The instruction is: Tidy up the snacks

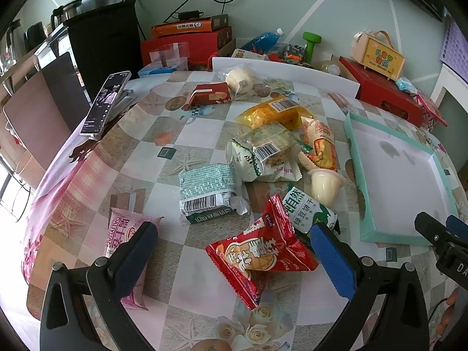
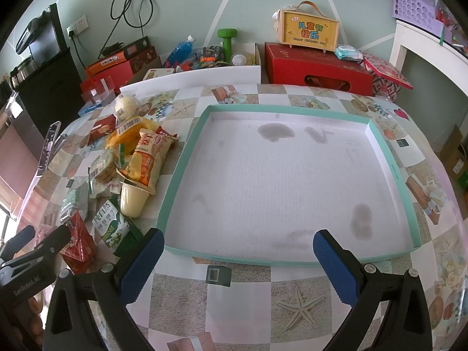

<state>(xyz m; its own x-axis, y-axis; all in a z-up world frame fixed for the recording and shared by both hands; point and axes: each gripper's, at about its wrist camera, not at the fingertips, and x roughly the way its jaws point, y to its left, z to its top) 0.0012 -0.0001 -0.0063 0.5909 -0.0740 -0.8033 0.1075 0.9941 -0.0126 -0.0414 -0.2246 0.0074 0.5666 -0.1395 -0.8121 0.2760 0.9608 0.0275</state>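
Observation:
A pile of snack packets lies on the patterned table. In the left wrist view my left gripper (image 1: 234, 242) is open and empty, its jaws either side of a red packet (image 1: 260, 254). A pink packet (image 1: 122, 234) lies by its left finger. A green biscuit packet (image 1: 310, 210), a jelly cup (image 1: 324, 184), a teal-brick packet (image 1: 207, 190) and a yellow packet (image 1: 272, 111) lie beyond. The teal-rimmed tray (image 2: 187, 158) is empty with grey stains. My right gripper (image 2: 238, 248) is open and empty over the tray's near edge.
A phone (image 1: 105, 102) leans on a stand at the table's left edge. Red boxes (image 2: 316, 67), a yellow gift box (image 2: 308, 29), a green dumbbell (image 2: 227, 41) and a blue bottle (image 2: 181, 49) crowd the far edge. A white board (image 2: 190, 79) stands behind the table.

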